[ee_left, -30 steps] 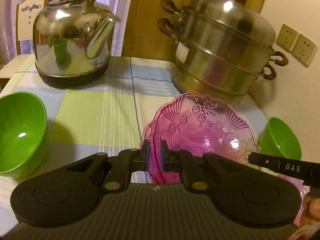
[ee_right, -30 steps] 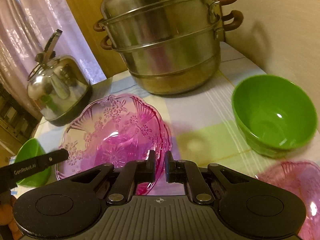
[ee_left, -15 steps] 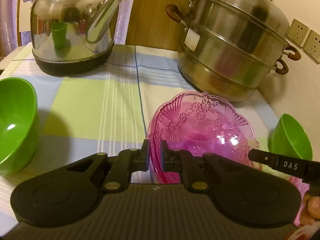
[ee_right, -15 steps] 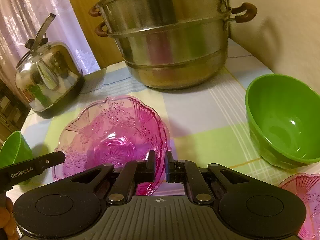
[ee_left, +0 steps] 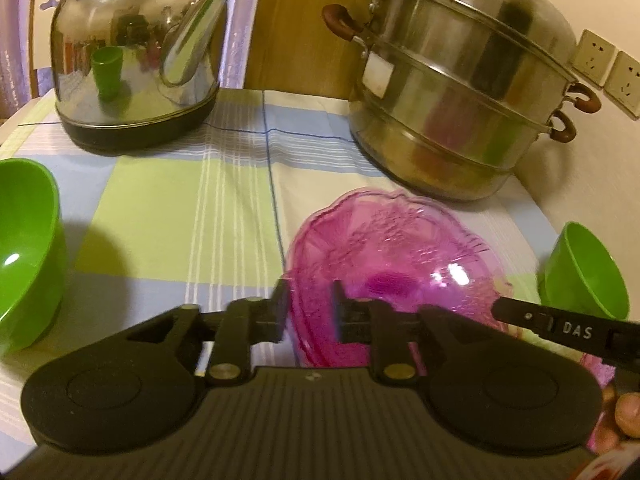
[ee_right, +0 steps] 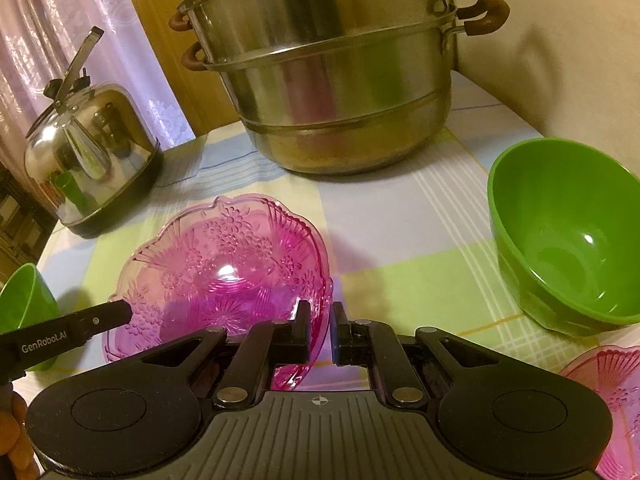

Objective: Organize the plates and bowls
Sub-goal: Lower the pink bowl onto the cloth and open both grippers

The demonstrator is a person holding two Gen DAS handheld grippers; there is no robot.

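A pink glass bowl (ee_left: 394, 264) (ee_right: 224, 276) rests on the checked tablecloth between both grippers. My left gripper (ee_left: 308, 312) stands at its near left rim with the fingers parted around the rim, blurred. My right gripper (ee_right: 320, 332) has its fingers a small gap apart around the bowl's right rim. One green bowl (ee_left: 24, 256) (ee_right: 20, 308) sits at the left, another green bowl (ee_right: 564, 236) (ee_left: 580, 272) at the right. A second pink dish (ee_right: 612, 396) lies at the near right.
A steel kettle (ee_left: 136, 68) (ee_right: 88, 172) stands at the back left. A stacked steel steamer pot (ee_left: 456, 88) (ee_right: 332, 76) stands at the back right by the wall with sockets (ee_left: 608, 68). Striped tablecloth (ee_left: 180, 196) shows between them.
Both grippers moved forward and lowered the pink bowl toward the table. The left gripper's fingers have spread apart; the right gripper's fingers have parted slightly.
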